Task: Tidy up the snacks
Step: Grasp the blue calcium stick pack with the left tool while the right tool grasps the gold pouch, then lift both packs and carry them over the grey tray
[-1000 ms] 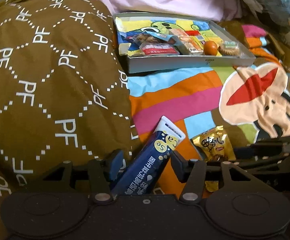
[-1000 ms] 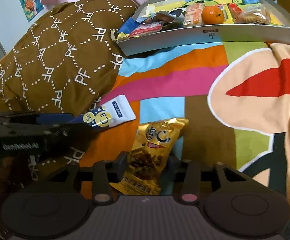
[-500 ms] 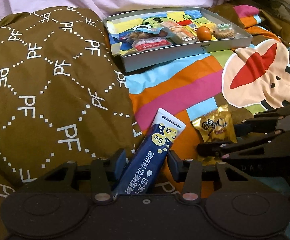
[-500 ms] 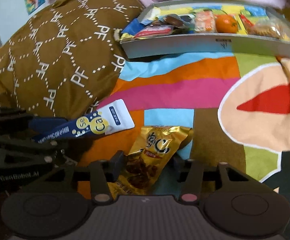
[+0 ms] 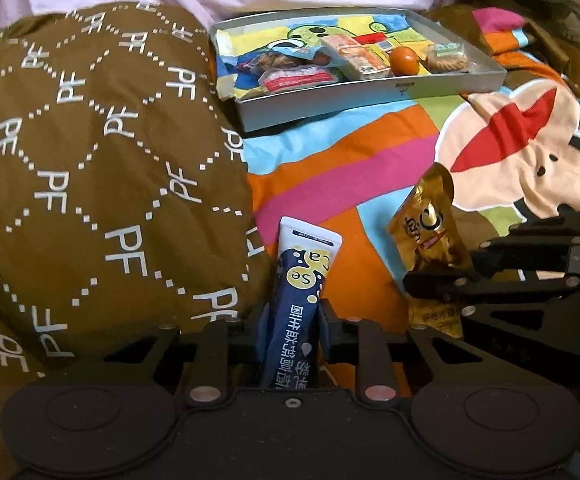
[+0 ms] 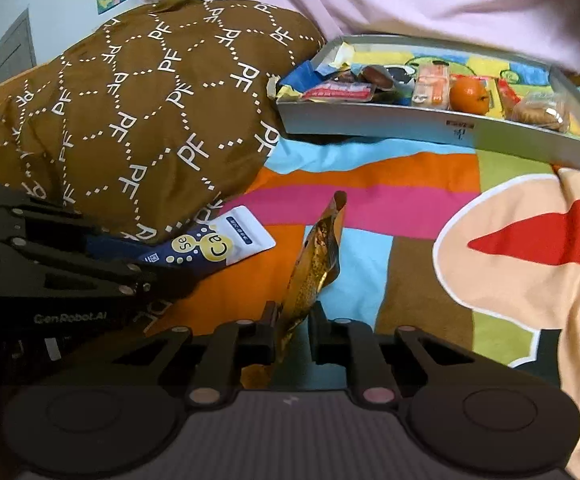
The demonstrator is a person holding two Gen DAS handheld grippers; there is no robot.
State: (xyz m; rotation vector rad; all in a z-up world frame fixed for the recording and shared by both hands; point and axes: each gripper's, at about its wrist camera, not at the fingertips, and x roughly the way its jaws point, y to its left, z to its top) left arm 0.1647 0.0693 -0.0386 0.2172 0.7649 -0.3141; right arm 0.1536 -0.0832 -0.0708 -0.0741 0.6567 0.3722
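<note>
Left tongs [image 5: 290,330] clenched on blue sachet [image 5: 299,292]; right tongs [image 6: 293,334] clenched on gold packet [image 6: 313,264]. Both snacks near, over striped bedspread [image 5: 369,160], beside brown pillow [image 5: 90,180].

Grey tray [image 5: 369,98] lies far, ahead of both tongs, slightly right; already holds tangerine [image 5: 404,60] and wrapped snacks. Sachet long axis points toward tray; right tongs look nearer.

Change: a second ago both jaws stood apart around flat-lying snacks; now shut, gold packet turned on edge.

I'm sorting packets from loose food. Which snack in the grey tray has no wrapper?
The orange fruit, round and bare, toward the right of the grey tray. It lies between an orange-printed packet and bagged cookies; everything else there is wrapped.
</note>
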